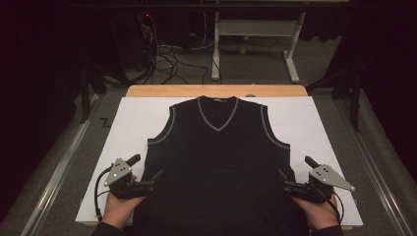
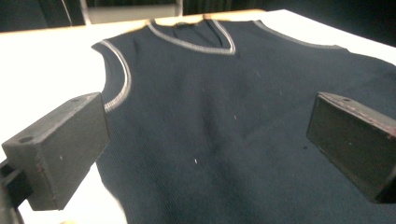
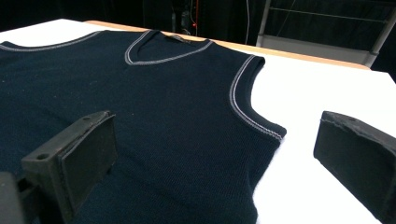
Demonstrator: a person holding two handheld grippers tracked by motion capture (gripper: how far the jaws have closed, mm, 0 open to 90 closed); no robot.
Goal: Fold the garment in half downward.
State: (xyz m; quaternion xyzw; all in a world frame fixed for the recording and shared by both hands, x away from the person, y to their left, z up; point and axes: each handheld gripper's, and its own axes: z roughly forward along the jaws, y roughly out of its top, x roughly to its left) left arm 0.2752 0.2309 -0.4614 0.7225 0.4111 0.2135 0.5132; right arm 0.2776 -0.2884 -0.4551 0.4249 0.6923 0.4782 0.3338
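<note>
A dark navy knitted sleeveless vest lies flat, front up, on a white sheet covering a wooden table. Its V-neck and armholes are edged with pale grey ribbed trim, and the knit is fine and slightly linty. The left gripper sits at the vest's left side edge, and the right gripper at its right side edge. Both have their blocky black jaws spread wide apart, holding nothing, each straddling the fabric's border.
</note>
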